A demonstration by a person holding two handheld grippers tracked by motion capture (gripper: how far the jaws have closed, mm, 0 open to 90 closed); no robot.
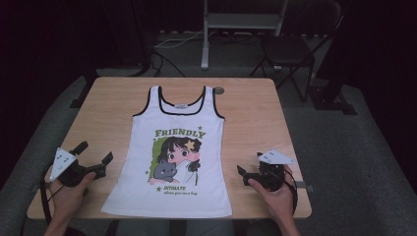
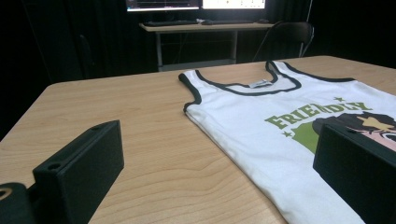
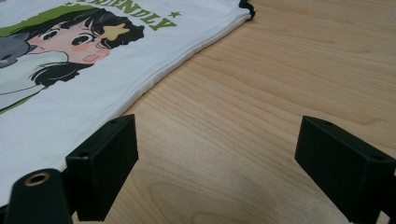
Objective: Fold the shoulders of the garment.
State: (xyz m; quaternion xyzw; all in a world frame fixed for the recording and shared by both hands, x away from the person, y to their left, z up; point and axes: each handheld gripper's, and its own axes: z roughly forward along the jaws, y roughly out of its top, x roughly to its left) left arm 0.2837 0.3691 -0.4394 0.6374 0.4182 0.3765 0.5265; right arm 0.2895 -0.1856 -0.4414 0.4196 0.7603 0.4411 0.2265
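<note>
A white tank top (image 1: pixel 177 147) with black trim lies flat in the middle of the wooden table (image 1: pixel 255 118), neck toward the far side. It bears the word FRIENDLY and a cartoon girl with a grey cat. My left gripper (image 1: pixel 95 152) rests open on bare wood just left of the top's lower hem, held by a hand. In the left gripper view the tank top (image 2: pixel 261 121) passes under the right-hand jaw of that gripper (image 2: pixel 217 172). My right gripper (image 1: pixel 250 163) stands open just right of the hem. Its own view has the gripper (image 3: pixel 224 168) over bare wood, with the tank top (image 3: pixel 70 70) by the left jaw.
A small round grommet (image 1: pixel 219 90) sits in the table near the top's right strap. Behind the table stand a dark chair (image 1: pixel 290 49) and a metal stand (image 1: pixel 243 22). A desk with monitors (image 2: pixel 201 25) is farther back. Bare wood flanks the garment on both sides.
</note>
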